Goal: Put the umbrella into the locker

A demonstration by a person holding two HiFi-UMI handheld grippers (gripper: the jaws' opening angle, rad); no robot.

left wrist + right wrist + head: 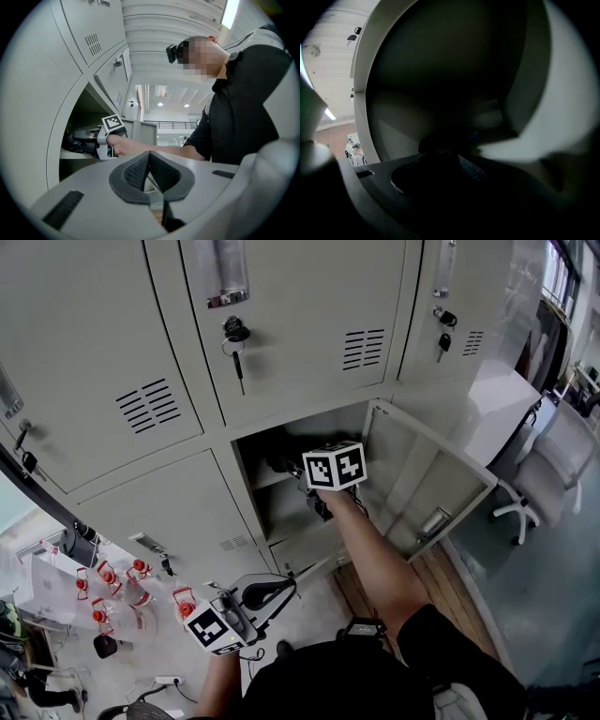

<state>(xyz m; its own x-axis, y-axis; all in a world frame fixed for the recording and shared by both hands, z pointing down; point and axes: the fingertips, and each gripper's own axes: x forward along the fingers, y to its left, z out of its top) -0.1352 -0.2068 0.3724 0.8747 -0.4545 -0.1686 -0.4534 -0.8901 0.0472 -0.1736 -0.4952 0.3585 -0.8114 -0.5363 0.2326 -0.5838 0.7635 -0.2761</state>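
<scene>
Two grippers are in play, and only the right one is busy. The right gripper (96, 146) reaches into the open compartment of the locker (292, 514). Its marker cube (335, 467) sits just at the opening, with the person's bare forearm (380, 563) behind it. In the left gripper view the umbrella (75, 143) shows as a dark, folded bundle lying on a shelf (77, 156) inside that compartment, right at the tip of the right gripper. The right gripper's own view looks deep into the compartment and is very dim (only one ribbed pad (472, 169) catches any light). A dark mass fills the narrow gap between its jaws, so they sit clamped on the umbrella. The locker door (427, 486) hangs wide open to the right of the arm.

The left gripper (150, 163) is held low, near the person's body and well apart from the locker, and points up toward the right arm. Its two black pads meet along one line with nothing between them. Beyond it stands the person in a black short-sleeved shirt (243, 103).

A key (236, 341) hangs in the lock of the closed door above the open compartment. A pale office chair (544, 474) stands off to the right on the floor.
</scene>
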